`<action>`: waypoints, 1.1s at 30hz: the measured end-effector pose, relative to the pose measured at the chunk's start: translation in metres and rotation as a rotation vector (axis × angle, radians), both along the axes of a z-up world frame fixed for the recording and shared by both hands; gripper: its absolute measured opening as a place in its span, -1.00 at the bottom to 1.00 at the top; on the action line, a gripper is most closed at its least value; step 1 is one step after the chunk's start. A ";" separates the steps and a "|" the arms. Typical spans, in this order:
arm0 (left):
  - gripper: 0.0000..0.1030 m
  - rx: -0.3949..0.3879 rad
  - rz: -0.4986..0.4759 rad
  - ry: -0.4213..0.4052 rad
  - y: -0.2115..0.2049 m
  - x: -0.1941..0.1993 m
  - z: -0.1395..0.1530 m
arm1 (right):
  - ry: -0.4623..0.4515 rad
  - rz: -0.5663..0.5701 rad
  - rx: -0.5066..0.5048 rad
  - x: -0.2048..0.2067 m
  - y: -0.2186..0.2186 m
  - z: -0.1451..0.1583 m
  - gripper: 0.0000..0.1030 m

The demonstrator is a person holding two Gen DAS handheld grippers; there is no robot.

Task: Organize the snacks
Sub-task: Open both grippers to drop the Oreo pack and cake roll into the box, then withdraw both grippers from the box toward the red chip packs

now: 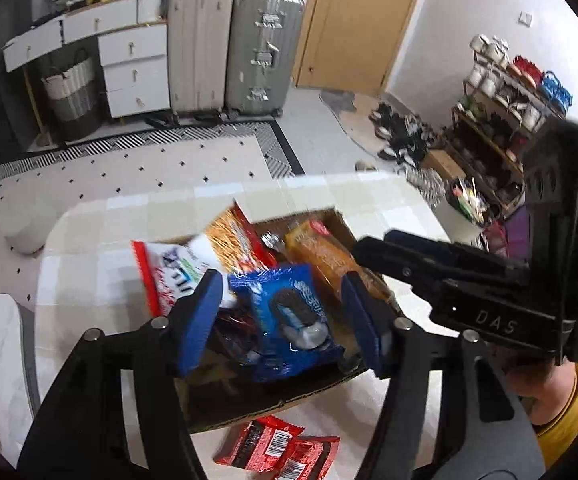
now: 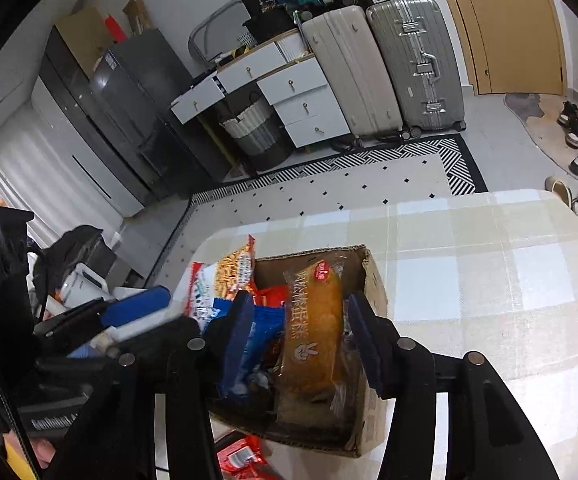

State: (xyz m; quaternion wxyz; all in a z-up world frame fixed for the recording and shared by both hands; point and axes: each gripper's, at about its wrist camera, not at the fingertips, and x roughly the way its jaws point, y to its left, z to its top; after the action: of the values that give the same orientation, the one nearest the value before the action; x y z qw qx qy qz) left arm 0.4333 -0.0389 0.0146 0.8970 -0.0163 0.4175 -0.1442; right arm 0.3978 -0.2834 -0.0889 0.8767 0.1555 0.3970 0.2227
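Left gripper (image 1: 283, 314): jaws about half open, pads clear of everything, nothing held. Centre of the left wrist view, hanging over the cardboard box (image 1: 289, 398).

Blue cookie packet (image 1: 289, 320): lies in the box directly between and below the left jaws, long axis running from upper left to lower right of the frame, roughly along the line the gripper points.

Right gripper (image 2: 295, 334): jaws partly open, pads not pressing on anything, nothing held. Lower centre of the right wrist view, over the same box.

Orange cake packet (image 2: 315, 320): in the box, in line with the gap of the right jaws, long axis running top to bottom of the frame.

Other packets in the box: a noodle snack bag (image 1: 235, 240) and a white-and-red bag (image 1: 169, 276), standing at its far left side.

Red packets (image 1: 277, 450): on the desk (image 1: 81, 280) outside the box, bottom centre of the frame, just beside its near wall. Judgement: these remain to be boxed; the left gripper is the nearer.
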 end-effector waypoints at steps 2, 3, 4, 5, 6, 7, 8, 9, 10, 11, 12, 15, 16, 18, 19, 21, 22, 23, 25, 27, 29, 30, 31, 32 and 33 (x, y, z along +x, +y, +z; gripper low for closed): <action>0.24 0.015 0.032 -0.022 0.008 -0.007 0.011 | -0.011 -0.009 0.002 -0.006 -0.002 0.004 0.00; 0.28 0.010 0.041 -0.029 0.014 -0.011 0.016 | -0.015 -0.008 0.005 -0.009 -0.003 0.006 0.00; 0.32 -0.001 0.048 -0.035 0.019 -0.016 0.020 | -0.019 -0.006 0.007 -0.013 -0.004 0.009 0.01; 0.36 -0.007 0.061 -0.046 0.025 -0.022 0.025 | -0.023 -0.003 0.009 -0.017 -0.005 0.011 0.02; 0.49 0.000 0.085 -0.062 0.032 -0.029 0.030 | -0.033 0.001 0.011 -0.024 -0.005 0.015 0.06; 0.56 0.007 0.116 -0.081 0.040 -0.038 0.035 | -0.042 0.003 0.014 -0.031 -0.005 0.019 0.23; 0.56 -0.001 0.127 -0.096 0.047 -0.047 0.040 | -0.050 0.003 0.020 -0.036 -0.006 0.023 0.34; 0.56 -0.009 0.132 -0.109 0.054 -0.056 0.044 | -0.061 0.005 0.026 -0.044 -0.005 0.026 0.52; 0.56 -0.011 0.143 -0.121 0.060 -0.065 0.049 | -0.077 0.008 0.031 -0.052 -0.005 0.031 0.58; 0.56 -0.012 0.160 -0.135 0.067 -0.077 0.052 | -0.094 0.013 0.036 -0.061 -0.005 0.035 0.61; 0.57 -0.015 0.176 -0.151 0.073 -0.090 0.056 | -0.114 0.020 0.038 -0.071 -0.004 0.040 0.67; 0.66 -0.002 0.213 -0.208 0.086 -0.129 0.065 | -0.168 0.028 0.031 -0.103 -0.002 0.052 0.77; 0.67 0.010 0.230 -0.238 0.090 -0.145 0.068 | -0.190 0.025 0.033 -0.116 -0.001 0.055 0.77; 0.68 0.029 0.263 -0.297 0.091 -0.179 0.073 | -0.231 0.028 0.051 -0.141 -0.002 0.060 0.77; 0.71 0.030 0.279 -0.317 0.095 -0.194 0.074 | -0.247 0.027 0.052 -0.153 -0.001 0.062 0.77; 0.77 0.012 0.287 -0.347 0.098 -0.224 0.078 | -0.269 0.023 0.056 -0.171 -0.001 0.066 0.77; 0.83 0.004 0.292 -0.362 0.098 -0.237 0.079 | -0.283 0.027 0.069 -0.185 -0.002 0.068 0.77; 0.88 0.004 0.302 -0.385 0.098 -0.254 0.081 | -0.293 0.029 0.077 -0.194 -0.003 0.070 0.77; 0.98 0.012 0.318 -0.436 0.096 -0.284 0.084 | -0.320 0.018 0.084 -0.216 -0.005 0.074 0.89; 0.98 0.027 0.329 -0.482 0.092 -0.313 0.085 | -0.347 0.009 0.084 -0.239 -0.007 0.075 0.96; 0.98 0.033 0.329 -0.502 0.086 -0.337 0.085 | -0.371 -0.005 0.066 -0.258 -0.007 0.075 0.97; 0.98 0.022 0.332 -0.502 0.085 -0.349 0.082 | -0.387 -0.007 0.055 -0.270 -0.008 0.073 0.97; 0.98 0.013 0.331 -0.495 0.084 -0.356 0.081 | -0.396 -0.012 0.046 -0.279 -0.007 0.070 0.97; 0.98 0.005 0.329 -0.481 0.083 -0.366 0.075 | -0.401 -0.021 0.037 -0.287 -0.009 0.066 0.98; 0.98 0.004 0.331 -0.471 0.081 -0.373 0.072 | -0.408 -0.030 0.028 -0.297 -0.009 0.062 0.98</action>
State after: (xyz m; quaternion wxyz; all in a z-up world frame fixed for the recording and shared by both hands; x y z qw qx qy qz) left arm 0.0608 0.0416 0.0861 0.9806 -0.0487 0.1897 0.0051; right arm 0.1009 -0.2920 -0.0270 0.9399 0.1253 0.2058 0.2420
